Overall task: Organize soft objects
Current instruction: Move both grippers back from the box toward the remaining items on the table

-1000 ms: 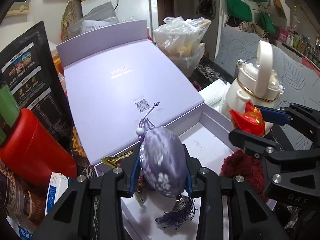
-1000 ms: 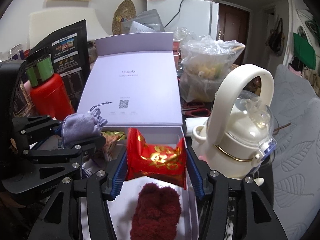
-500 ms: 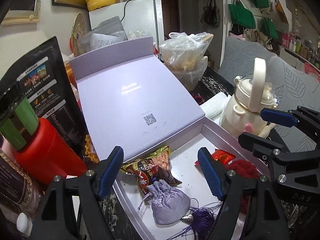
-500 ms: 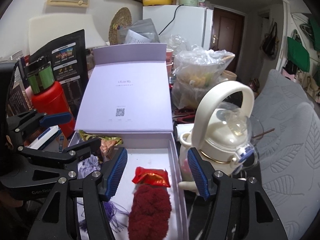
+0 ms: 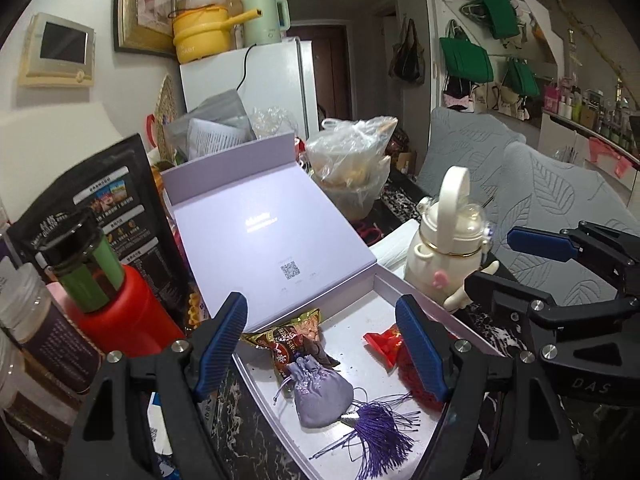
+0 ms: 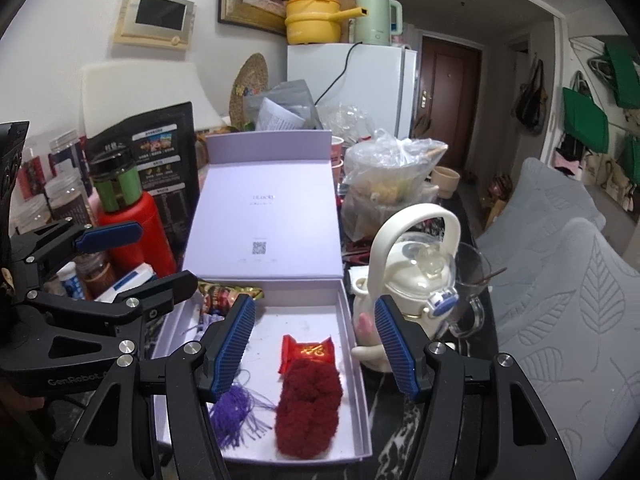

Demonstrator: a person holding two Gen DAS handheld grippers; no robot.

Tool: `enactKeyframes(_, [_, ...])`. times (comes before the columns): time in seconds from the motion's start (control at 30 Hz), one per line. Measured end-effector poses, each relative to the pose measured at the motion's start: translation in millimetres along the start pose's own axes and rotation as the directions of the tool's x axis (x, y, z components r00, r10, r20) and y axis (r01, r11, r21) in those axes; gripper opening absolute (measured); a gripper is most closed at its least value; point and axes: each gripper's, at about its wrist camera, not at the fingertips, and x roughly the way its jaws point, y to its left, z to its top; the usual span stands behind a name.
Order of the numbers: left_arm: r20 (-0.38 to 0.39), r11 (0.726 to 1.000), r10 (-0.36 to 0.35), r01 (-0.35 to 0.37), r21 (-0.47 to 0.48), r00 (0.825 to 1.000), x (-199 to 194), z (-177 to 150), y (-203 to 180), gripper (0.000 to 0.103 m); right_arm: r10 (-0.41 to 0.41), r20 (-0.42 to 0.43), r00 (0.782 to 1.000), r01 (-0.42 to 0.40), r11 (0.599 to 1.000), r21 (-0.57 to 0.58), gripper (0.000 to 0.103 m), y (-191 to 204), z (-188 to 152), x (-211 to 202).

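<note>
A lilac box (image 5: 434, 309) lies open, its lid (image 5: 272, 240) tilted back. On its floor rest a lilac drawstring pouch (image 5: 320, 394) with a purple tassel (image 5: 380, 432), a red packet (image 6: 308, 350) and a dark red fluffy piece (image 6: 308, 408). A snack packet (image 5: 288, 336) lies at the box's far left corner. My left gripper (image 5: 322, 340) hovers open and empty above the pouch. My right gripper (image 6: 316, 336) hovers open and empty above the red packet. Each gripper also shows in the other's view: the right gripper (image 5: 520, 268), the left gripper (image 6: 140, 260).
A cream kettle-shaped bottle (image 6: 416, 272) and a glass mug (image 6: 468, 292) stand just right of the box. A red bottle (image 5: 120, 312), jars and a black bag (image 5: 108, 200) crowd its left. A filled plastic bag (image 6: 392, 176) sits behind. Grey cushions (image 6: 580, 300) lie to the right.
The left gripper let go of the lilac pouch and the right let go of the red packet; both now lie in the box. Both grippers opened, rose and drew back.
</note>
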Motion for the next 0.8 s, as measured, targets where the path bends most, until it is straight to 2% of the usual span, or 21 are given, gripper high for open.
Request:
enactKeyframes(0.5, [0.084,1.0,-0.009,0.007,0.03,0.996,-75.7,-11.3,-20.9,0.077,-0.008,0.073,0.997,0.008,1.0,-0.01,0.063,14.2,-19.2,-72.1])
enactKeyframes(0.73, [0.092,1.0,-0.018,0.016,0.023,0.996,-101.3,-24.8,-29.3,0.077,-0.024,0.091,0.996,0.025,1.0,-0.006,0.063,18.2,-36.5,-101.9])
enactKeyframes(0.8, [0.089,1.0,-0.02,0.019,0.017,0.996,-106.8,-29.2,-31.3,0.077,-0.03,0.094,0.995,0.031,1.0,-0.004,0.066,19.7,-41.6,-109.5])
